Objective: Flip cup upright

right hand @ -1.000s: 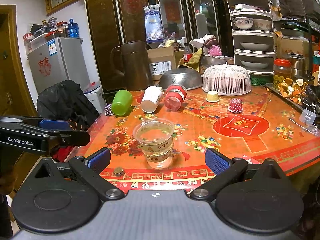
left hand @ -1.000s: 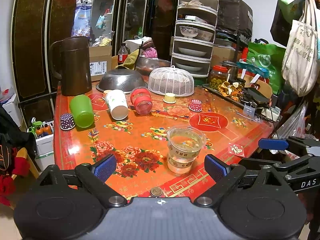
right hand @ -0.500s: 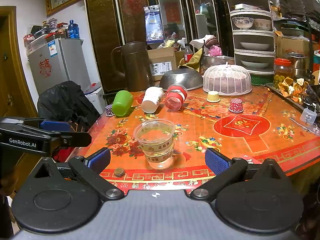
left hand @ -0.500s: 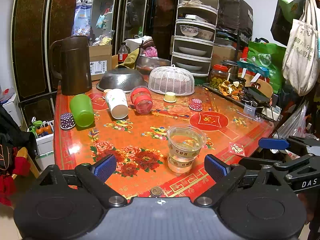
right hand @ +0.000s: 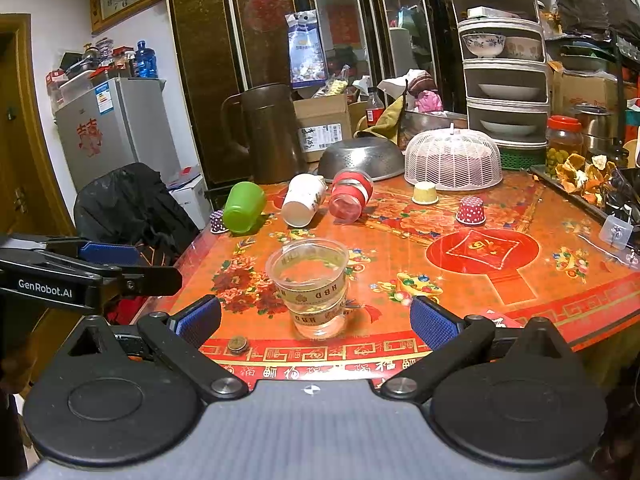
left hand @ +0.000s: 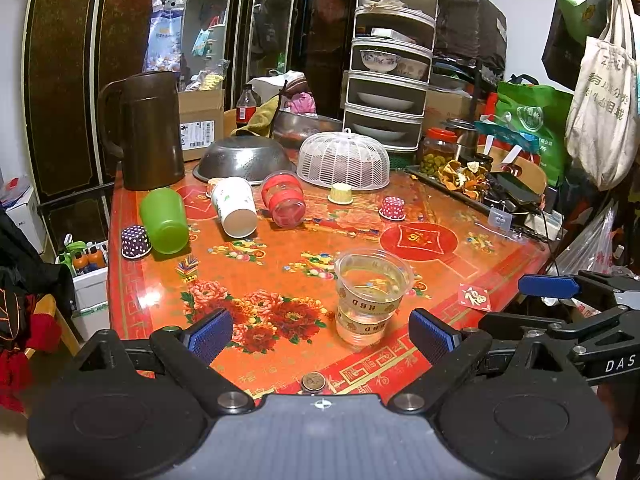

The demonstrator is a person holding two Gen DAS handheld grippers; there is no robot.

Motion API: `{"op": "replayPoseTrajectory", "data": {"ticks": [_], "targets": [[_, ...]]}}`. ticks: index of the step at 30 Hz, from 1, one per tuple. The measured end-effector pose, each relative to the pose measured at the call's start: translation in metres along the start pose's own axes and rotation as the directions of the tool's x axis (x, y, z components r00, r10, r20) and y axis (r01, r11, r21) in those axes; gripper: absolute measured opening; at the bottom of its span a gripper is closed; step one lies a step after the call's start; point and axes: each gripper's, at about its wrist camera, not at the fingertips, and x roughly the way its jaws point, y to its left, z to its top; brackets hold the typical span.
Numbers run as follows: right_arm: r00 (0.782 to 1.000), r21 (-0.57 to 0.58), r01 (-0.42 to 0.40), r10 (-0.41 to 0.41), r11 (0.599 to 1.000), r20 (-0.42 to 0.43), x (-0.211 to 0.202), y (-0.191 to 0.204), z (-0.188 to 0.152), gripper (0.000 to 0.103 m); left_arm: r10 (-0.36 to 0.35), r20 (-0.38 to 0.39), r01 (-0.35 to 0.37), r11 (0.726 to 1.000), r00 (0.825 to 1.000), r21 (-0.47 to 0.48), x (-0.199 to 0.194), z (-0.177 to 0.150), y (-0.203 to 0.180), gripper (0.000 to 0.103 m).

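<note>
A clear plastic cup point(left hand: 372, 300) stands upright near the front edge of the red floral table point(left hand: 280, 264); it also shows in the right wrist view point(right hand: 312, 288). Further back, a green cup point(left hand: 164, 220), a white paper cup point(left hand: 234, 212) and a red cup point(left hand: 283, 199) lie on their sides. My left gripper point(left hand: 320, 334) is open and empty, just short of the clear cup. My right gripper point(right hand: 316, 320) is open and empty, with the clear cup just ahead between its fingers.
A brown jug point(left hand: 146, 128), an upturned metal colander point(left hand: 244, 160) and a white mesh food cover point(left hand: 344, 160) stand at the back. Small cupcake liners point(left hand: 136, 242) and a coin point(left hand: 313, 381) lie on the table. A black chair point(right hand: 132, 204) stands at the left.
</note>
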Motion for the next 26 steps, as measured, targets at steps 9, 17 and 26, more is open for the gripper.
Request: {"op": "replayPoseTrajectory", "data": {"ticks": [9, 17, 26], "targets": [[1.0, -0.001, 0.001, -0.001, 1.0, 0.0, 0.0001, -0.0001, 0.0001, 0.102, 0.002, -0.006, -0.002, 1.0, 1.0, 0.0, 0.0031, -0.0022, 0.0021, 0.096], [1.0, -0.001, 0.002, -0.002, 1.0, 0.001, -0.0001, 0.0002, 0.0001, 0.102, 0.007, -0.005, -0.007, 1.0, 1.0, -0.001, 0.0036, -0.001, 0.0021, 0.096], [1.0, 0.0, -0.004, 0.004, 1.0, 0.003, 0.001, 0.0008, -0.0004, 0.102, 0.026, 0.022, -0.026, 0.999, 0.999, 0.02, 0.0012, -0.0009, -0.0019, 0.096]]}}
